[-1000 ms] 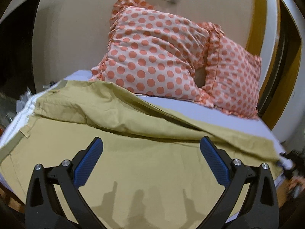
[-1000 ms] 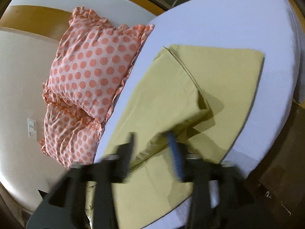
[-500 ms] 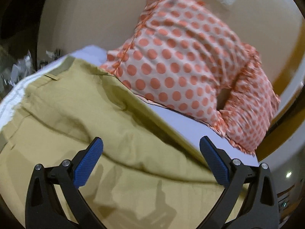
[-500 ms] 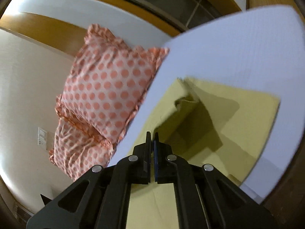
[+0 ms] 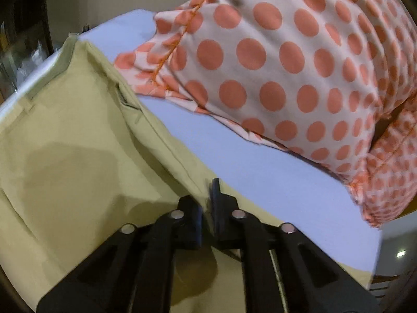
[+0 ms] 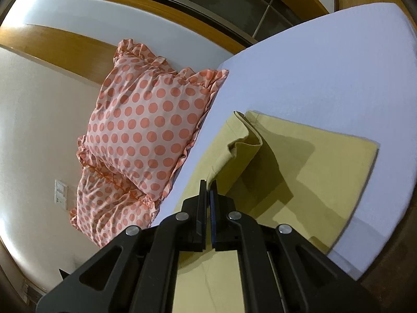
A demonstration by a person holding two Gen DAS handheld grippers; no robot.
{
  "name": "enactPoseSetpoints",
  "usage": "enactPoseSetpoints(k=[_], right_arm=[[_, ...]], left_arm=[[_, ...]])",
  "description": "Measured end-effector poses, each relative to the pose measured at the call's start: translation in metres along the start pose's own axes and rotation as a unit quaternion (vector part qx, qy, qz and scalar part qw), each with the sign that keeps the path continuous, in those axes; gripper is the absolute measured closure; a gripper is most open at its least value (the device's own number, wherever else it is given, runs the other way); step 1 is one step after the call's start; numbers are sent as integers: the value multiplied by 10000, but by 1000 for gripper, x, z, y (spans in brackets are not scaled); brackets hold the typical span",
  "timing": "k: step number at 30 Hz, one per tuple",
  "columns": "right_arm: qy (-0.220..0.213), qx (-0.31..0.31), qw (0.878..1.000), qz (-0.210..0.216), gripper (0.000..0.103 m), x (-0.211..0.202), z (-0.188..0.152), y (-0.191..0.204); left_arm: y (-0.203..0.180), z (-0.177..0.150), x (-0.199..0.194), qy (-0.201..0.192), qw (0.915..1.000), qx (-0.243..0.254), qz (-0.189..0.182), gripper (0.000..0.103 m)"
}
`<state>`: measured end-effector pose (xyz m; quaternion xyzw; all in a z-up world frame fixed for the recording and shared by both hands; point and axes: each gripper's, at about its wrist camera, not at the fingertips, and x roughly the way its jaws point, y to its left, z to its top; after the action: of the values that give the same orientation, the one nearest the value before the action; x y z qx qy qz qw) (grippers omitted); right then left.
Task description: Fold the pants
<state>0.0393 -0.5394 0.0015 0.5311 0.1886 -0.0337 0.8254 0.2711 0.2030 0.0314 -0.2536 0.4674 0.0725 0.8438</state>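
Both grippers, left (image 5: 207,198) and right (image 6: 207,195), have closed on the khaki pants (image 6: 299,161) edge; lengthwise fold underway, next carry it across evenly.

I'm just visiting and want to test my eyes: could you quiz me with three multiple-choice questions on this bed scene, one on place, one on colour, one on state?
1. Where do the pants lie?
A) on the floor
B) on the bed
C) on a chair

2. What colour are the dots on the pillow?
A) blue
B) green
C) orange

3. How is the right gripper?
A) shut on the pants
B) wide open
C) holding the pillow

Answers:
1 B, the khaki cloth is spread on the pale sheet.
2 C, orange dots on white.
3 A, its jaws pinch a raised edge of cloth.
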Motion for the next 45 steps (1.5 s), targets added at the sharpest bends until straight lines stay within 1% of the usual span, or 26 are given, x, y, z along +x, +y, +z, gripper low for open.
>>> enactPoseSetpoints(k=[2, 3, 5, 7, 9, 11, 13, 16, 22, 24, 27, 28, 29, 31, 32, 33, 34, 35, 36, 38, 39, 41, 42, 43, 44, 45], right_arm=[[-43, -8, 10000, 59, 101, -1, 0, 2], [-118, -55, 9999, 78, 101, -7, 2, 3], [-238, -101, 9996, 101, 101, -15, 3, 4], [-348, -112, 9993, 99, 101, -25, 5, 1], [-397, -107, 9991, 53, 101, -32, 5, -4], [-393, -51, 9992, -32, 101, -36, 2, -13], [-396, -15, 9992, -99, 101, -37, 1, -19], [-391, 39, 9990, -205, 101, -38, 0, -29], [-377, -20, 9981, -477, 101, -39, 0, -36], [-455, -62, 9974, -558, 101, -44, 0, -37], [-351, -220, 9961, -780, 100, -43, 1, -36], [-332, -253, 9955, -855, 96, -43, 2, -35], [-416, -282, 9938, -988, 90, -49, 1, -34], [-681, -349, 9895, -1224, 38, -62, 1, -31], [-890, -407, 9866, -1306, 34, -70, 1, -31], [-1093, -494, 9828, -1407, 35, -77, 0, -31], [-1121, -568, 9810, -1477, 35, -79, 0, -31], [-1028, -601, 9812, -1517, 35, -76, 0, -33], [-897, -562, 9830, -1497, 38, -71, 0, -37], [-864, -593, 9845, -1405, 40, -66, -3, -38], [-816, -716, 9845, -1377, 49, -61, -6, -36], [-537, -860, 9882, -1152, 56, -48, -13, -34], [-524, -993, 9872, -1131, 68, -46, -16, -31], [-430, -1140, 9865, -1098, 96, -41, -20, -30], [-310, -1137, 9887, -930, 96, -36, -23, -33], [-335, -1151, 9891, -851, 96, -35, -25, -33]], left_arm=[[7, -18, -32, -407, 9989, 162, -179, 97], [15, -39, -63, -680, 9966, 254, -385, 97], [31, -72, -102, -949, 9928, 342, -652, 97], [52, -118, -139, -1135, 9898, 415, -751, 94], [69, -156, -156, -1193, 9894, 407, -726, 89], [90, -195, -164, -1142, 9912, 249, -622, 89], [105, -214, -166, -1117, 9918, 51, -611, 89], [124, -230, -162, -1019, 9923, -166, -687, 89], [134, -243, -155, -951, 9922, -163, -794, 89], [136, -246, -154, -951, 9919, -118, -829, 89], [136, -246, -154, -940, 9917, -35, -874, 87], [137, -247, -155, -939, 9914, -20, -909, 87], [138, -247, -155, -938, 9912, -7, -929, 86], [138, -251, -158, -973, 9905, 77, -973, 84], [137, -254, -161, -1012, 9900, 150, -970, 83], [136, -256, -162, -1036, 9896, 201, -974, 79], [135, -259, -165, -1074, 9890, 279, -973, 74], [134, -261, -167, -1098, 9886, 325, -975, 72], [134, -264, -169, -1116, 9881, 361, -991, 68], [133, -267, -172, -1159, 9870, 412, -1034, 63], [134, -269, -174, -1178, 9864, 409, -1073, 62], [137, -272, -178, -1214, 9853, 358, -1145, 57], [140, -274, -181, -1290, 9842, 304, -1178, 55], [141, -275, -183, -1356, 9834, 260, -1175, 52], [145, -276, -186, -1454, 9823, 200, -1162, 48], [148, -277, -188, -1548, 9814, 134, -1125, 46]])
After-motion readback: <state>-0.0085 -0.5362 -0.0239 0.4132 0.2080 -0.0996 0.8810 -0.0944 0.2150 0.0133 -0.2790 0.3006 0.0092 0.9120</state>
